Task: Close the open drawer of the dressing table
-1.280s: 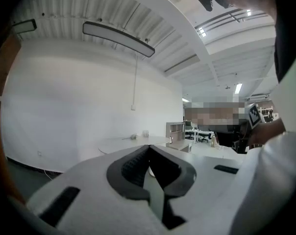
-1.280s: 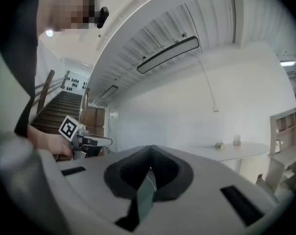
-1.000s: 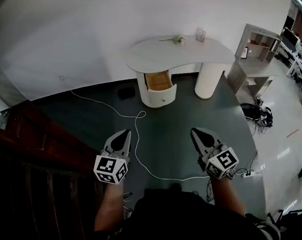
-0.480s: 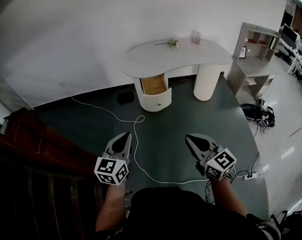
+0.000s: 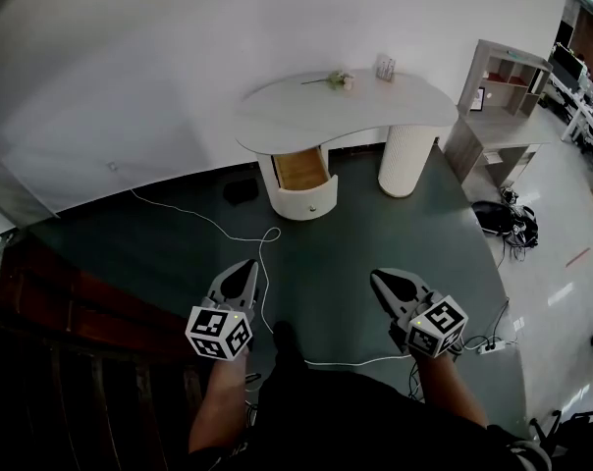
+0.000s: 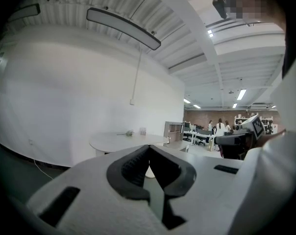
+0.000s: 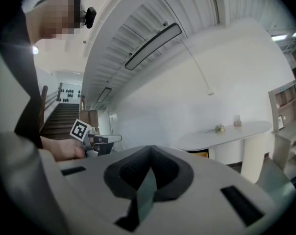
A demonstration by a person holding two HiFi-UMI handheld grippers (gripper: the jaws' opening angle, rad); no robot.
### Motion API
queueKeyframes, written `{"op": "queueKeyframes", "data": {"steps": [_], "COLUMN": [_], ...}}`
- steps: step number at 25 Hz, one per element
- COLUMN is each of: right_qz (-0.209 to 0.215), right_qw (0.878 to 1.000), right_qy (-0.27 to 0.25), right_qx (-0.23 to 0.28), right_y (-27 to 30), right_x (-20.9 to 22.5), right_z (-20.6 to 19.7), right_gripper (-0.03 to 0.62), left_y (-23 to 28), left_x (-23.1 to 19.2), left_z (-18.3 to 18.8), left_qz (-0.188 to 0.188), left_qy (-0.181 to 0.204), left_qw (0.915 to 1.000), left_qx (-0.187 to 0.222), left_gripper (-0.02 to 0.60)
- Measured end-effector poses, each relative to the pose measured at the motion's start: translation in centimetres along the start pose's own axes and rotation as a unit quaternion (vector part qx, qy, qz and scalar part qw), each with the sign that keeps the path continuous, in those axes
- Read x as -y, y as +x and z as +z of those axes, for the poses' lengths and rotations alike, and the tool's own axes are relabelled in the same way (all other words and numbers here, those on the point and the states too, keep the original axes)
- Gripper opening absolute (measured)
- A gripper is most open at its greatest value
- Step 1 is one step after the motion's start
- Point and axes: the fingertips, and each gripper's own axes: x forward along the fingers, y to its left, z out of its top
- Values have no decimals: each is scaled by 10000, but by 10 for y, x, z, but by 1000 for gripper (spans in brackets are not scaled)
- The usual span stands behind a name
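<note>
Green floor [image 5: 365, 229] separates the open drawer [image 5: 303, 170] of the dressing table [image 5: 346, 106] from left gripper [image 5: 244, 265] and right gripper [image 5: 381, 279], jaws together, empty

**What Is Here, by Number**

Two claws are in view: one left claw [image 5: 245, 266] and one right claw [image 5: 381, 279]. There is one white surface [image 5: 375, 106], with one open drawer [image 5: 303, 168] and one round column leg [image 5: 403, 160]. On top of it lie one flower [image 5: 338, 80] and one small glass [image 5: 385, 68]. On the floor [image 5: 355, 253] are one white cable [image 5: 260, 253], one small dark box [image 5: 241, 191] and one black bag [image 5: 503, 222]. One shelf unit [image 5: 503, 77] stands at the right, and one dark wooden staircase [image 5: 71, 302] at the left.
</note>
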Motion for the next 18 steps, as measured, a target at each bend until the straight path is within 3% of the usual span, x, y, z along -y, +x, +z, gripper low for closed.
{"op": "queueKeyframes", "data": {"steps": [7, 13, 18], "right_qz": [-169, -456, -128], "right_qw": [9998, 9989, 9992], "right_qy": [-100, -4, -33], "right_qx": [-98, -99, -388], "right_y": [113, 225, 300], "right_x": [15, 32, 11], "right_z": [23, 48, 39], "right_gripper": [5, 6, 6], "left_y": [65, 105, 123], "left_x": [-99, -173, -229], "left_z": [8, 43, 42], "left_qz": [-442, -875, -816], "left_qy": [-260, -24, 19], "left_qw": [9986, 9962, 9966], "left_qx": [-145, 0, -67], "left_gripper": [9, 9, 9]}}
